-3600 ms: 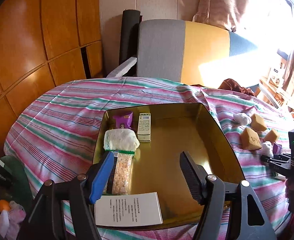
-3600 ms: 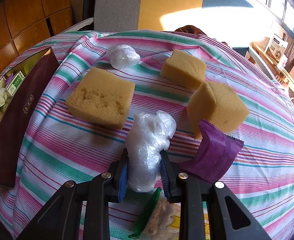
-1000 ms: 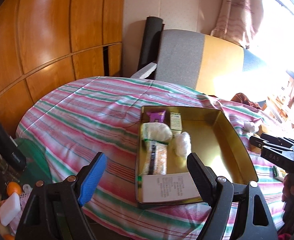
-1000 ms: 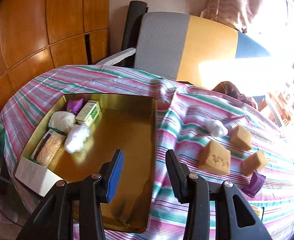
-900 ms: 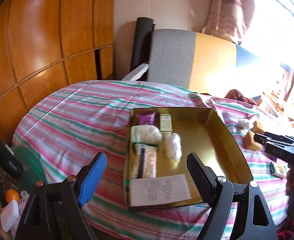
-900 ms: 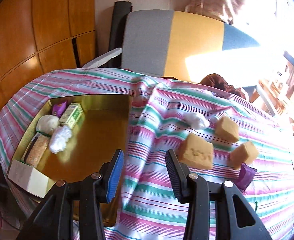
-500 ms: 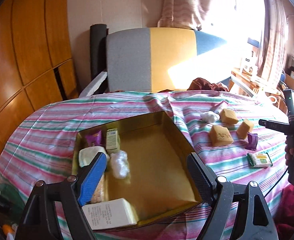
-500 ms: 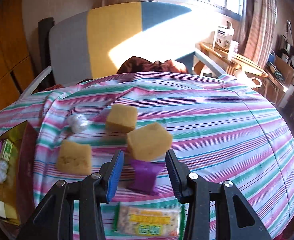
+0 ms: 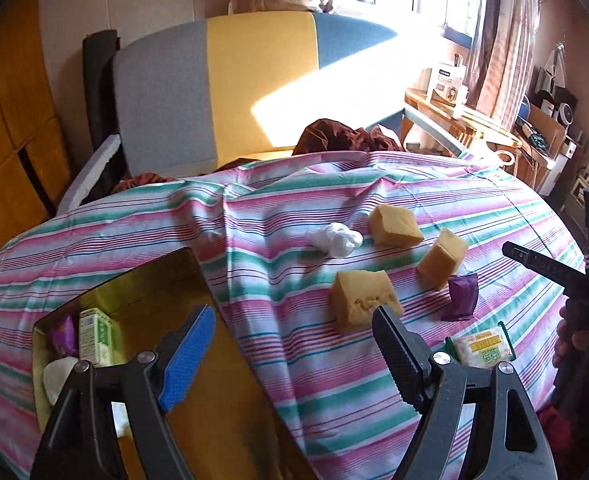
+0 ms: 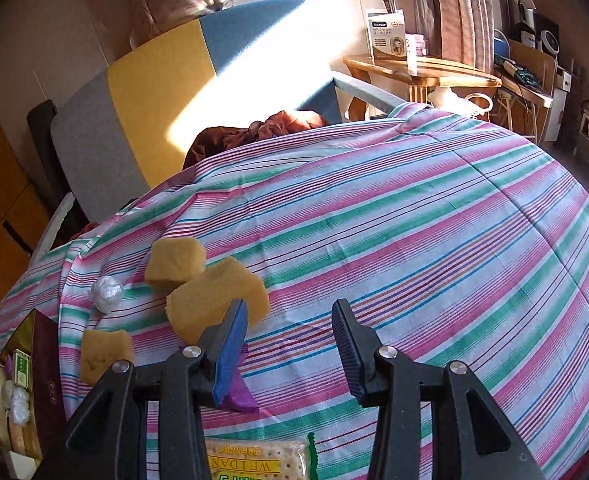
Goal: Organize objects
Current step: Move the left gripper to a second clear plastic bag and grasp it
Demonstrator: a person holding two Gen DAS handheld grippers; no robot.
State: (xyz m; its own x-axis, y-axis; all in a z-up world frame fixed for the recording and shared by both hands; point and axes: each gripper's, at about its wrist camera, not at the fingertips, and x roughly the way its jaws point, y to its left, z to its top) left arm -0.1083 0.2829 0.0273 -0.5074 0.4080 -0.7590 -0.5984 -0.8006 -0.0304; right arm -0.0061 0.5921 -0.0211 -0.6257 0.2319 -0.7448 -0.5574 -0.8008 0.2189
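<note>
Both views have been swung to the right since half a second ago, so less of the tin is seen and more of the striped cloth (image 10: 394,216). Nearest, the right gripper (image 10: 290,344) is held spread and empty above a cracker packet (image 10: 254,460) and a purple wrapper (image 10: 240,394). The left gripper (image 9: 294,354) is likewise held wide apart with nothing between its fingers, over the right wall of the gold tin (image 9: 150,292). Inside the tin a green box (image 9: 94,336) and a purple packet (image 9: 64,336) are seen. Farther off, three yellow sponges (image 9: 362,300) are scattered on the cloth, porous and blocky, with a white plastic ball (image 9: 334,238) near them, then an armchair (image 9: 222,88) behind
</note>
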